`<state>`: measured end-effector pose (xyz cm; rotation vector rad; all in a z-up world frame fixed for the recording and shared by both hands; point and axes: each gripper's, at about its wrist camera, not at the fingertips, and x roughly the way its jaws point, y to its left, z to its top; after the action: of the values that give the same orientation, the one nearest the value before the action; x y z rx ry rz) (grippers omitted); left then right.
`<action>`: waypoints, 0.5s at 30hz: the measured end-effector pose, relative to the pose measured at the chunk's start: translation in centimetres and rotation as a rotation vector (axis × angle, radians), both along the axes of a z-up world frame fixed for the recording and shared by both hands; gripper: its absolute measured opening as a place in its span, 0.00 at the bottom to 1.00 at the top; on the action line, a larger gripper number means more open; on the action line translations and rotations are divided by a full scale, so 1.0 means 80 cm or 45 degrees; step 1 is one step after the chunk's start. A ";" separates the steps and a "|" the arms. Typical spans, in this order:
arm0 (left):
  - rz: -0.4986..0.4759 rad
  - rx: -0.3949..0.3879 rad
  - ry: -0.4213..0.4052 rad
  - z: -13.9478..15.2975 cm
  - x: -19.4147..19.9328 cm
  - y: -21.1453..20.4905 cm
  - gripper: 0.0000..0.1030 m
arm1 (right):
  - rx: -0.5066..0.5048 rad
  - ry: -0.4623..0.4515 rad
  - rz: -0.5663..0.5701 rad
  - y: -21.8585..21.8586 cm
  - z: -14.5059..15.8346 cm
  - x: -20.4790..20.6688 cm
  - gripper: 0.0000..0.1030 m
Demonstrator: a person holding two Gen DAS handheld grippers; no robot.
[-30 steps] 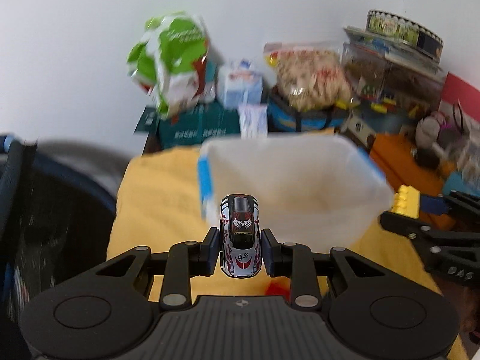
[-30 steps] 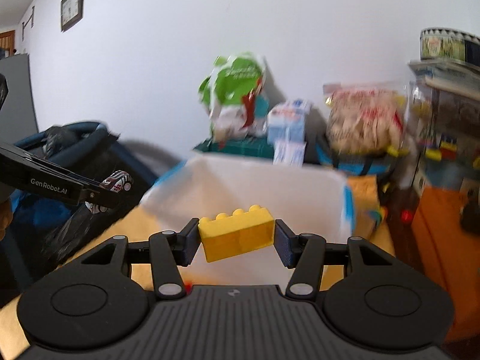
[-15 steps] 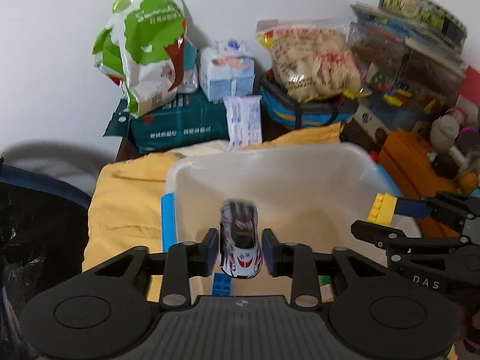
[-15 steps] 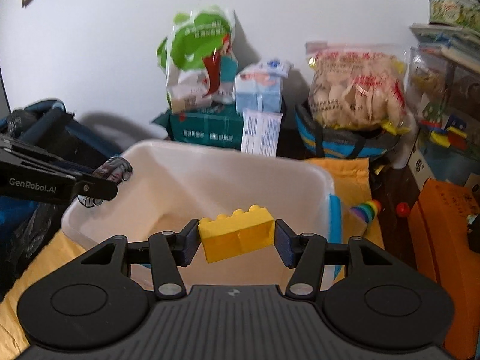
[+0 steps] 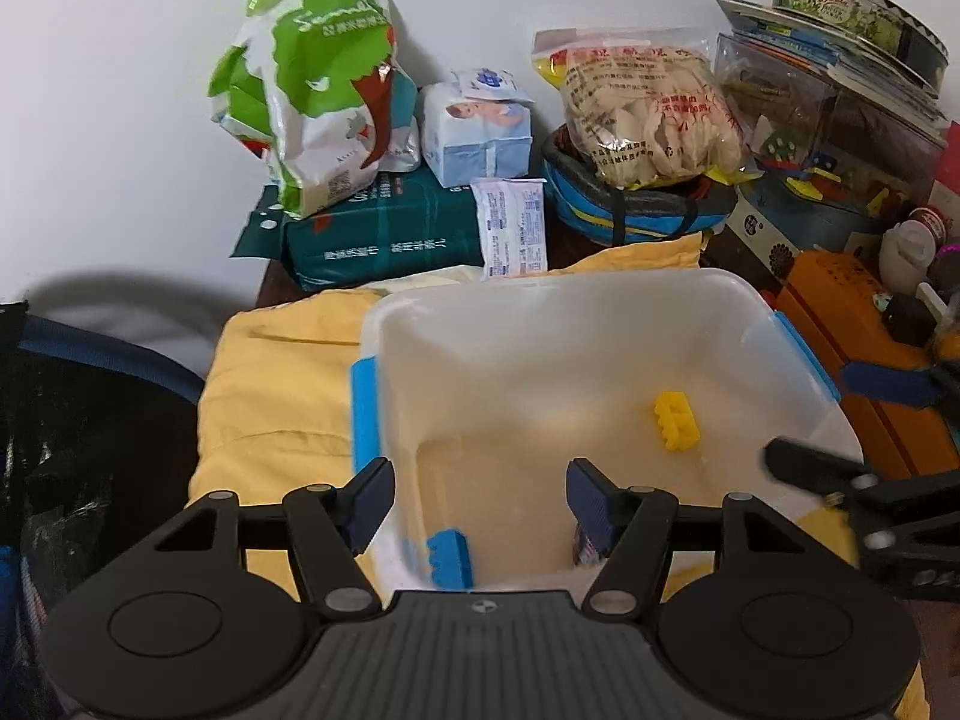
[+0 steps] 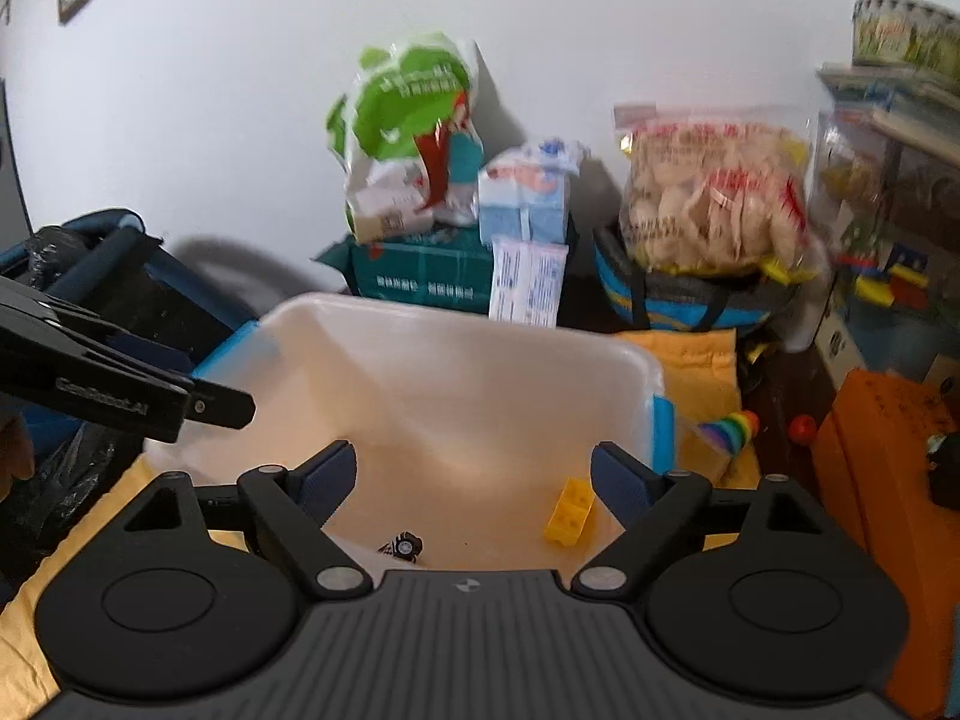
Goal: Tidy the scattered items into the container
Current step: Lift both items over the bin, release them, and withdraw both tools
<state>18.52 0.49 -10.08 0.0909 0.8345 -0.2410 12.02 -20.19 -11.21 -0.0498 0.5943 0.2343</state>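
Note:
A translucent plastic container (image 5: 540, 300) with blue side clips sits on a yellow cloth (image 5: 282, 372). A yellow brick (image 5: 677, 421) lies on its floor; it also shows in the right wrist view (image 6: 569, 511). The toy car (image 6: 403, 543) lies on the container floor, partly hidden. My left gripper (image 5: 480, 504) is open and empty above the container's near edge. My right gripper (image 6: 474, 483) is open and empty over the container (image 6: 456, 336). A blue brick (image 5: 450, 558) shows through the container's near wall.
Behind the container stand a green and white bag (image 5: 312, 90), a tissue pack (image 5: 477, 132), a green box (image 5: 384, 234) and a bag of snacks (image 5: 648, 108). An orange box (image 5: 852, 312) and cluttered shelves are at the right. A rainbow toy (image 6: 729, 429) lies right of the container.
Both grippers opened. The toy car fell from the left gripper and the yellow brick from the right gripper into the container.

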 end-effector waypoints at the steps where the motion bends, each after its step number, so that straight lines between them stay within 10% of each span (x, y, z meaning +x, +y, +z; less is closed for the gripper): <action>1: 0.000 -0.004 -0.006 0.001 -0.011 0.004 0.65 | 0.002 -0.029 0.010 0.001 0.005 -0.013 0.86; 15: 0.028 0.019 0.165 -0.074 -0.140 0.032 0.65 | -0.040 0.138 0.107 -0.008 -0.068 -0.128 0.88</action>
<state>7.32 3.06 -15.98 0.0806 0.9660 -0.2213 1.82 -20.86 -16.66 -0.0925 0.7043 0.3104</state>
